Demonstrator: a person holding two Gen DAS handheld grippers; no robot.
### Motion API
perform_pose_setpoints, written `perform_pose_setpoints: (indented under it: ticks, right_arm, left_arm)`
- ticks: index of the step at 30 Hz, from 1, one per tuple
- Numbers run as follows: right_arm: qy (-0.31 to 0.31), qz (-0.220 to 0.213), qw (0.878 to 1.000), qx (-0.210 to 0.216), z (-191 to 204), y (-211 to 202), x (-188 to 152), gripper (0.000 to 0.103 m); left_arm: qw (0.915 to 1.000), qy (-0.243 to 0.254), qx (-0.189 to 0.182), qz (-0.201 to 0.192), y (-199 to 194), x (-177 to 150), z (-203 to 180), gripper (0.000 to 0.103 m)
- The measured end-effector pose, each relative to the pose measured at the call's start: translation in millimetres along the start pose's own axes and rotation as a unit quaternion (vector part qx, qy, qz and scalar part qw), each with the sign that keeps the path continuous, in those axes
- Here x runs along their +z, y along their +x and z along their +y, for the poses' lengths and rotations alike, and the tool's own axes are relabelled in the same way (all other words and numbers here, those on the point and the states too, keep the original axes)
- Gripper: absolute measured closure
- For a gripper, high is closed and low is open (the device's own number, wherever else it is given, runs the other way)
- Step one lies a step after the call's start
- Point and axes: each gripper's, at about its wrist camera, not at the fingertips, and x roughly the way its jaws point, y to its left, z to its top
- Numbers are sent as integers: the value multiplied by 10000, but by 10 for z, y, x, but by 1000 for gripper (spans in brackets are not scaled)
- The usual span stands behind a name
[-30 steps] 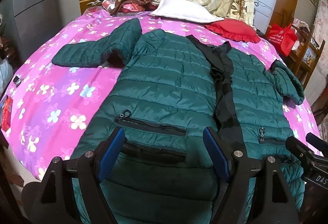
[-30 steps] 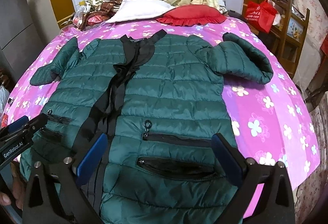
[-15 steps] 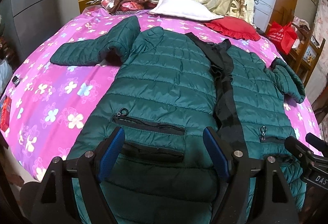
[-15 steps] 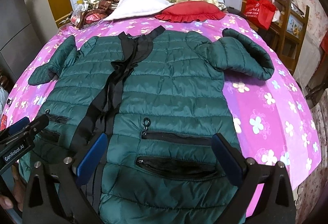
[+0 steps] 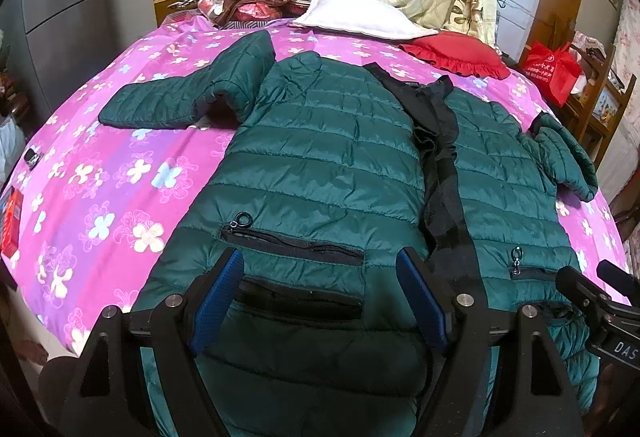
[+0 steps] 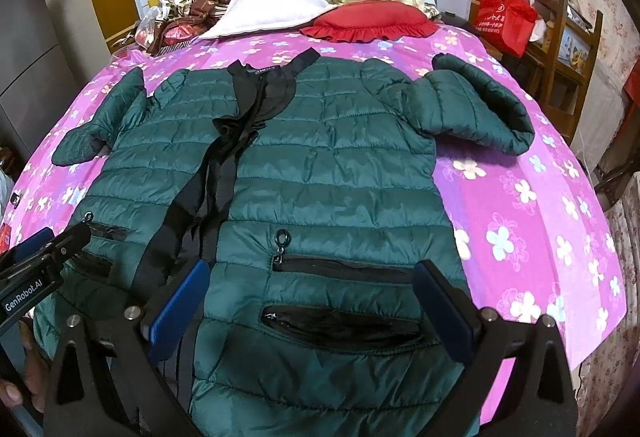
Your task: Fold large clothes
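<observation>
Hovering over the hem of the green puffer jacket spread front-up on the pink flowered bed, I hold my left tongs and right tongs spread, pinching nothing.

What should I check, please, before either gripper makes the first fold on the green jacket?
1. Green jacket lies front up, spread on the bed sheet: ok.
2. Front closed: not ok; the black lining shows down the opening.
3. Sleeves laid straight: not ok; the right sleeve is bent back, the left sleeve angles outward.
4. Left gripper open, nothing between its pads: ok.
5. Right gripper open, nothing between its pads: ok.
6. Room to fold: ok; the white pillow and red cushion lie beyond the collar.
</observation>
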Motion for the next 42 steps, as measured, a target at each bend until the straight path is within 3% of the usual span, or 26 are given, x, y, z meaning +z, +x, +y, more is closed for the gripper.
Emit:
perform_pose_setpoints:
  ticks: [26, 42]
  right_arm:
    - [18, 69, 10000, -26, 7, 149, 121, 0]
    - [13, 94, 9998, 178, 164, 369, 552, 0]
  left_arm:
    - [10000, 49, 41, 62, 121, 42, -3, 48]
    - [9998, 69, 119, -106, 228, 514, 59, 48]
